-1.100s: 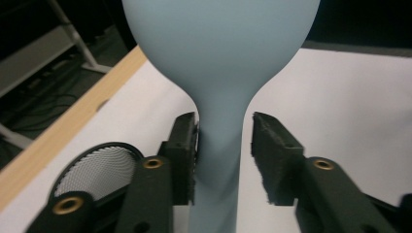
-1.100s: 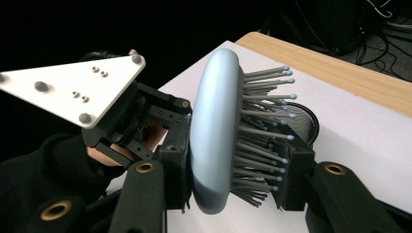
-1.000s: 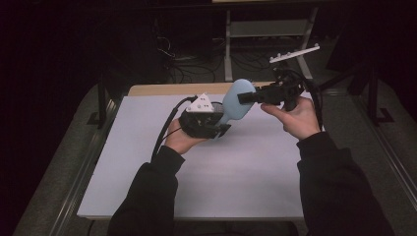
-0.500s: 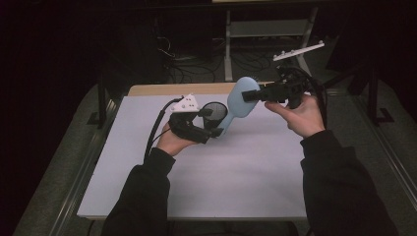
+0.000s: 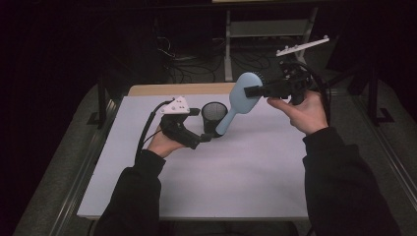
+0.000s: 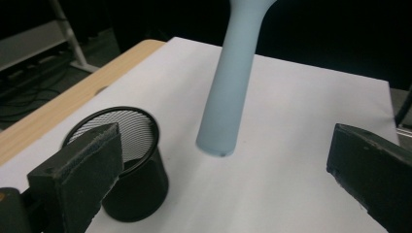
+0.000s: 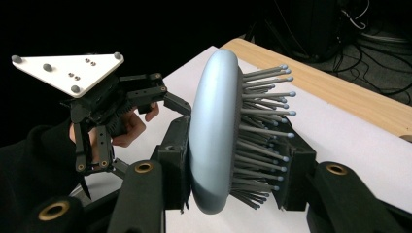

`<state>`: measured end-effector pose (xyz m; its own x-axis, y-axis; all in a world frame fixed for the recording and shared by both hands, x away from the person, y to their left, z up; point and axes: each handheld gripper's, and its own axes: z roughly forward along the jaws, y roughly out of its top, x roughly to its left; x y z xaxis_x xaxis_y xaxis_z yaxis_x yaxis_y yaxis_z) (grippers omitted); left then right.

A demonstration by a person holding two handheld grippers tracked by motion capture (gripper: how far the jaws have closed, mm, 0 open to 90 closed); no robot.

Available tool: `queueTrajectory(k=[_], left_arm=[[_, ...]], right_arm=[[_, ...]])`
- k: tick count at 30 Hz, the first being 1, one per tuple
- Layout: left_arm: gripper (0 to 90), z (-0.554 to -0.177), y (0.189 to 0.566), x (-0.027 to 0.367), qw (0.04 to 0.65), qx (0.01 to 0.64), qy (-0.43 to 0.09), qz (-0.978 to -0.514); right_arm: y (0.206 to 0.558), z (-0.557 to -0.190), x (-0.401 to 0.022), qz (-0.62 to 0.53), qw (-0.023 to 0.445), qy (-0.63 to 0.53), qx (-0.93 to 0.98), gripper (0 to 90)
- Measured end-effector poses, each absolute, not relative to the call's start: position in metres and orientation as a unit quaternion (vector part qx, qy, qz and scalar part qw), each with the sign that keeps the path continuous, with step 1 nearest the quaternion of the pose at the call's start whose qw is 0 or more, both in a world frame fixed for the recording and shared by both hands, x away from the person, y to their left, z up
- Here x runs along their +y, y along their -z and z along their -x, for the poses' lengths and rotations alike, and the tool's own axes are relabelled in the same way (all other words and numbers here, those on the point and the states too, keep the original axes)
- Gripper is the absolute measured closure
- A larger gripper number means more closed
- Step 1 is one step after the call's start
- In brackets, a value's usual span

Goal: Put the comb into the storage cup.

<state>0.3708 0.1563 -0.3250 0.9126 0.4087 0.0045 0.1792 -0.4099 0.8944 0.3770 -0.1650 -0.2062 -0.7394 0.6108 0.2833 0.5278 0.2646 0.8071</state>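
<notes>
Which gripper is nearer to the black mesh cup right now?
Left. The left gripper sits right beside the mesh cup, jaws open. The right gripper is raised off to the side, clamping the hairbrush head.

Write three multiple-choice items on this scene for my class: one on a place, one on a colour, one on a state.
1. Where does the black mesh cup stand?
A on the white tabletop
B on the floor
C in a hand

2. What colour is the hairbrush?
A red
B pale blue
C green

3. How are the left gripper jaws?
A shut on the handle
B shut on the cup
C open, holding nothing

Answers: 1 A, it rests on the tabletop; 2 B, head and handle are pale blue; 3 C, its jaws have just been opening and stand apart around the handle's end.
</notes>
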Motion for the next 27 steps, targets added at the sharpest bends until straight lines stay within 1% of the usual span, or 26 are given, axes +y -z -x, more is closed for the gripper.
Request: queueTrajectory(k=[4, 6, 9, 17, 27], left_arm=[[0.0, -0.369, 0.326, 0.17, 0.53, 0.185, -0.12, -0.819], [0.0, -0.368, 0.327, 0.178, 0.528, 0.185, -0.13, -0.818], [0.0, -0.367, 0.329, 0.187, 0.535, 0.189, -0.126, -0.814], [0.0, -0.364, 0.336, 0.206, 0.529, 0.201, -0.138, -0.812], [0.0, -0.358, 0.344, 0.225, 0.526, 0.213, -0.151, -0.809]], right_arm=[[0.203, -0.378, -0.164, -0.358, 0.046, -0.486, 0.796, 55.1], [0.202, -0.378, -0.163, -0.356, 0.049, -0.485, 0.797, 55.1], [0.2, -0.379, -0.162, -0.356, 0.05, -0.487, 0.796, 55.0], [0.199, -0.383, -0.156, -0.353, 0.052, -0.481, 0.801, 54.9], [0.188, -0.388, -0.148, -0.346, 0.062, -0.479, 0.804, 54.8]])
